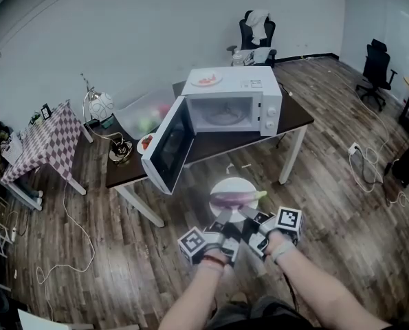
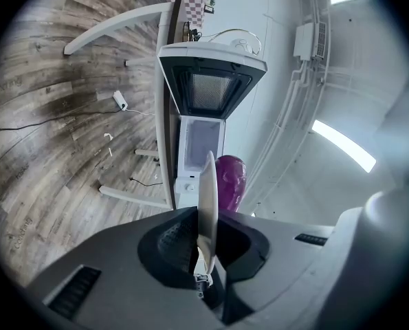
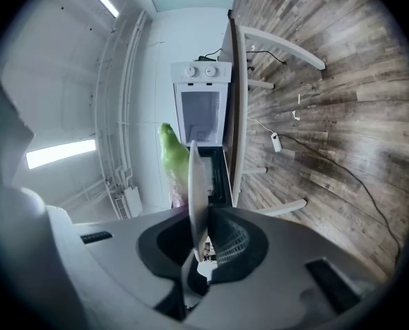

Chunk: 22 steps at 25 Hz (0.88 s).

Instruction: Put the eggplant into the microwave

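Note:
A purple eggplant [image 1: 235, 199] with a green stem lies on a white plate [image 1: 226, 185] held in the air in front of the table. My left gripper [image 1: 222, 218] is shut on the plate's near rim, and my right gripper [image 1: 248, 215] is shut on the rim beside it. In the left gripper view the plate [image 2: 207, 194] shows edge-on between the jaws, with the eggplant [image 2: 230, 179] behind it. The right gripper view shows the plate [image 3: 196, 188] edge-on and the eggplant's green end [image 3: 170, 158]. The white microwave [image 1: 235, 107] stands ahead with its door [image 1: 168, 147] swung open to the left.
The microwave sits on a dark table [image 1: 293, 117] with white legs. A plate of red food [image 1: 205, 80] rests on top of it. A clear bin [image 1: 146, 112] and a small bowl [image 1: 146, 143] are to its left. A checkered table [image 1: 42, 139], office chairs [image 1: 376, 71] and floor cables [image 1: 369, 174] surround it.

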{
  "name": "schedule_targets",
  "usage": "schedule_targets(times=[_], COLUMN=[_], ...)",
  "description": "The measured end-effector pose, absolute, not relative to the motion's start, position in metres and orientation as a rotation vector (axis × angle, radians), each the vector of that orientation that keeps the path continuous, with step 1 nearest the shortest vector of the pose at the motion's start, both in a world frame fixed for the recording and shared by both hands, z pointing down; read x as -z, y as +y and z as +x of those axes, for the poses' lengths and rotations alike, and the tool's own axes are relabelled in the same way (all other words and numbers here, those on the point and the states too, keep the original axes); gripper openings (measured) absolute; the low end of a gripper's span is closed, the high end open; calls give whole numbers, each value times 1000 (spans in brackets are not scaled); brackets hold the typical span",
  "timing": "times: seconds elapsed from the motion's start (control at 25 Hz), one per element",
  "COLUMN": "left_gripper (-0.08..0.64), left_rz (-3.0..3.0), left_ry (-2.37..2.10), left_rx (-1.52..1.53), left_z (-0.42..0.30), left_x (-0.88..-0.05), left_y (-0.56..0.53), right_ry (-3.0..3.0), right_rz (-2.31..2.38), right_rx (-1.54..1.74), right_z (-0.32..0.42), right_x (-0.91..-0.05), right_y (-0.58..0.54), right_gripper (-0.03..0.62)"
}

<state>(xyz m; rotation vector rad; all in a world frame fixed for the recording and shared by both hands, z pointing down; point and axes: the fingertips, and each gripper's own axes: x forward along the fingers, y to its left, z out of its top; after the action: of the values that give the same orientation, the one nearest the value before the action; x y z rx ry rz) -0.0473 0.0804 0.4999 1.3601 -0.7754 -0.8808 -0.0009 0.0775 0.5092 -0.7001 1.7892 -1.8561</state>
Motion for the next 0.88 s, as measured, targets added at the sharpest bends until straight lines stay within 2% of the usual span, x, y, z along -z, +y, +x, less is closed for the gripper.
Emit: schedule_targets(times=[0.88], left_gripper=[31], left_rz=[1337], left_ry=[-797], left_rx=[909], left_z=[-59], left_x=[-504], left_y=[3], right_ry=[1807], right_rz=[-662], right_rx=[1891], right_z=[-14], right_x=[-515], right_y=[-2], right_gripper=[31])
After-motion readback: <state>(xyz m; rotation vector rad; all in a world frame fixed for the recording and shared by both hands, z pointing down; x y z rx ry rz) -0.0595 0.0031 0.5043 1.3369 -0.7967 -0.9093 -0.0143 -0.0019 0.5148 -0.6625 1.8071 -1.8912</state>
